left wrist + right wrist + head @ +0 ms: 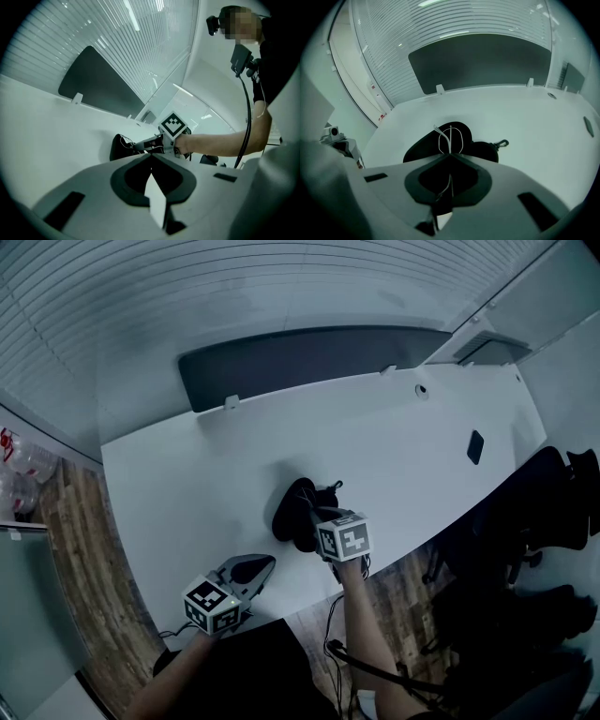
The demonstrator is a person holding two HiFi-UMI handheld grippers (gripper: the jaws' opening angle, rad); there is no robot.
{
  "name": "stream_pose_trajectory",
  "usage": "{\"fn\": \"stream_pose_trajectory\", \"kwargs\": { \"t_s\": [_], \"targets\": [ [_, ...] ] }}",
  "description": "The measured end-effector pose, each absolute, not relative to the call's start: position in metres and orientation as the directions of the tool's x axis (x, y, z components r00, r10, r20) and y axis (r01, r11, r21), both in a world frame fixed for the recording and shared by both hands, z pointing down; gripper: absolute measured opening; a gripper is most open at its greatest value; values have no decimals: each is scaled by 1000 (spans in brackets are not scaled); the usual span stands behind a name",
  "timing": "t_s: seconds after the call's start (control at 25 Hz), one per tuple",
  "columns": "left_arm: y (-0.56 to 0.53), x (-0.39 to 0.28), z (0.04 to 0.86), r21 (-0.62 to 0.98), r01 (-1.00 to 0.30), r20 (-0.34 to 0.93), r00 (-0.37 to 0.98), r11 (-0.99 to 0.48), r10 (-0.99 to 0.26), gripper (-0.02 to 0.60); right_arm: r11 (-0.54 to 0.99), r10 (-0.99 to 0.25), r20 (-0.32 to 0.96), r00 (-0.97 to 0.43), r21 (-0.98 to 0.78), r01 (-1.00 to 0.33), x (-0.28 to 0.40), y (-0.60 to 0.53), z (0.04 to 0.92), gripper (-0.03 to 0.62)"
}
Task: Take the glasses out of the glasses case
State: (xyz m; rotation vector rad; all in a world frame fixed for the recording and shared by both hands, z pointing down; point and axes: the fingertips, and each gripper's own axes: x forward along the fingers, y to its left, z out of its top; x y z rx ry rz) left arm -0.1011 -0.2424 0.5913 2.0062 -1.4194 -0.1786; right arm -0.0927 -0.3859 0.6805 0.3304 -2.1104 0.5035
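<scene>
A black glasses case (292, 512) lies open near the front edge of the white table (187, 474). In the right gripper view, thin wire-rimmed glasses (450, 138) stand just over the case (419, 150), and my right gripper (450, 153) is shut on their frame. A wire runs back between the jaws. Seen from the head, the right gripper (319, 512) points down into the case. My left gripper (265, 565) hovers at the table's front edge, left of the case and apart from it. Its jaws (151, 157) meet with nothing between them. It looks toward the case (118, 146) and the right gripper (130, 146).
A dark panel (309, 362) stands along the table's far edge. A small black item (475, 446) and a round grommet (421, 390) sit at the far right of the table. Black chairs (553, 512) stand to the right. A clip (501, 143) hangs off the case.
</scene>
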Motion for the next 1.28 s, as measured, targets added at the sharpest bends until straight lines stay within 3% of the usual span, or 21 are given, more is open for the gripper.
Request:
{"fn": "stream_pose_trajectory", "kwargs": {
  "t_s": [1.28],
  "targets": [
    [-233,-94,580,572,-792,216,397,-214,-892,11,780,-116,612,-782,-432,-453,-69,-333,606,20]
  ]
}}
